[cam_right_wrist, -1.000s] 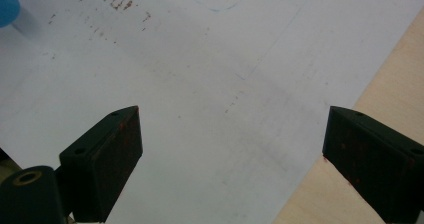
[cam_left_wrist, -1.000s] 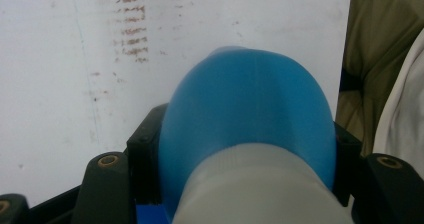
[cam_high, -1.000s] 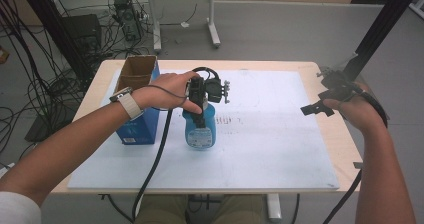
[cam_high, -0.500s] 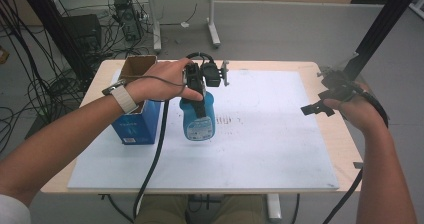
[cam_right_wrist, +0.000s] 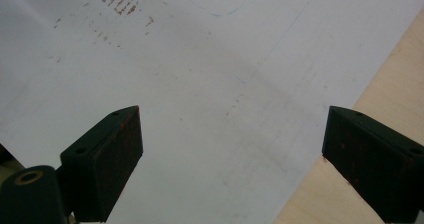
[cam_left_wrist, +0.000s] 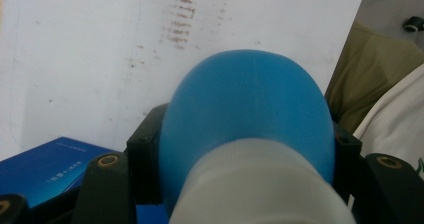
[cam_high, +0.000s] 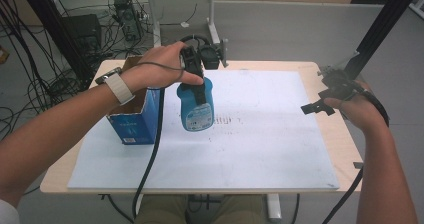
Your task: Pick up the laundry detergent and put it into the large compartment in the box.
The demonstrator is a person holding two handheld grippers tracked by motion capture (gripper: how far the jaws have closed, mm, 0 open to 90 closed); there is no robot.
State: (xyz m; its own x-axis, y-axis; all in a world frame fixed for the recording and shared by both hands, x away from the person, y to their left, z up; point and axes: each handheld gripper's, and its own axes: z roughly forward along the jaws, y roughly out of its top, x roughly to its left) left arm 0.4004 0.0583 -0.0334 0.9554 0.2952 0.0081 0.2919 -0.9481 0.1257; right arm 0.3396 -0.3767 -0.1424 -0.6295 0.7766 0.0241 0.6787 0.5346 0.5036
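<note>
Your left gripper [cam_high: 200, 86] clamps the top of the blue plastic bottle with a printed label [cam_high: 196, 109], holding it clear above the white mat [cam_high: 260, 149], just beside the open blue cardboard box [cam_high: 134, 119]. Your right gripper [cam_high: 320, 101] hangs over the mat's right edge, jaws spread wide with nothing between them.

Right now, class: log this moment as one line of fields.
left gripper: shut on bottle, off the mat | right gripper: open, nothing held | box: left of bottle

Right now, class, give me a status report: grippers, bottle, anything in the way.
Left hand-held gripper shut on blue bottle, held above the mat. Right hand-held gripper open, empty. Blue box close beside the bottle.
</note>
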